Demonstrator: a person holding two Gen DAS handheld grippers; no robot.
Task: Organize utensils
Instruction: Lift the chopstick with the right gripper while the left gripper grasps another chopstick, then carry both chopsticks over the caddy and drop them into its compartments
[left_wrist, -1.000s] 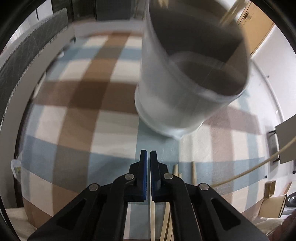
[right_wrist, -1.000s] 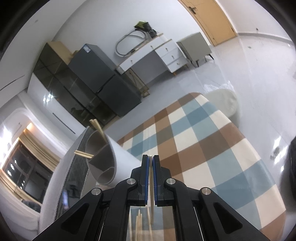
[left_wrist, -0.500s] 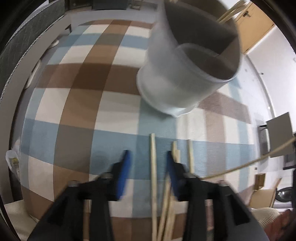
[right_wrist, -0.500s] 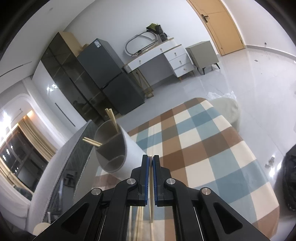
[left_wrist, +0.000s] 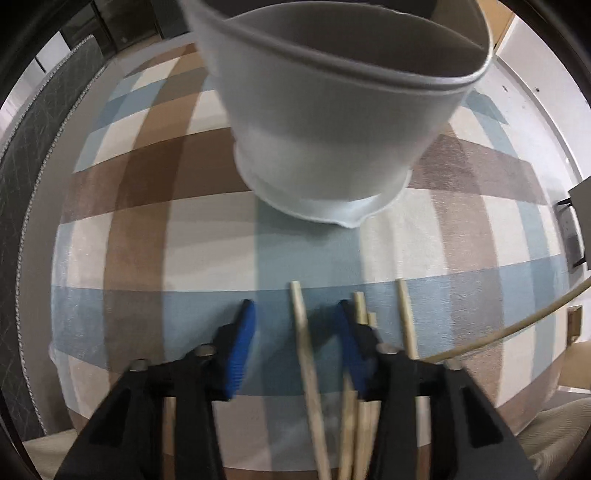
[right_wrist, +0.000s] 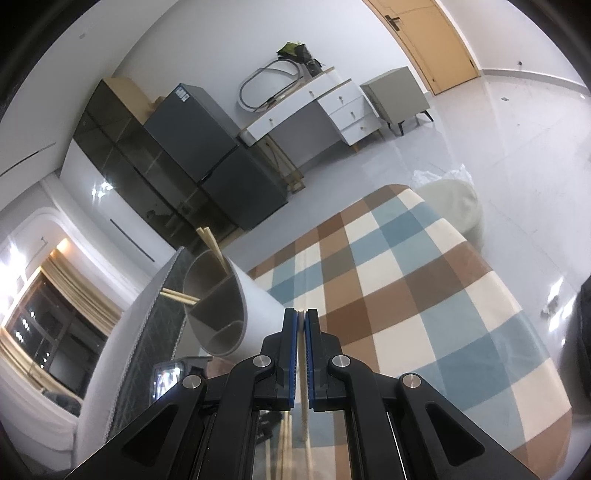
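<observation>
1. While our left gripper (left_wrist: 293, 332) points down with jaws closing, one chopstick (left_wrist: 306, 362) lies between its pads, untouched.
2. Our right gripper (right_wrist: 300, 350) is pinched on a chopstick (right_wrist: 303, 413).
3. More loose chopsticks (left_wrist: 406, 321) lie just right on the checked tablecloth (left_wrist: 192, 251).
4. Farther off stands the grey divided utensil holder (left_wrist: 332, 122).

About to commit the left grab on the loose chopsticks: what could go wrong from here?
1. The left gripper, jaws closing, straddles one chopstick; neighbouring sticks crowd its right finger and may get nudged or pinched too.
2. The utensil holder stands close ahead; lifting carelessly could knock it.
</observation>
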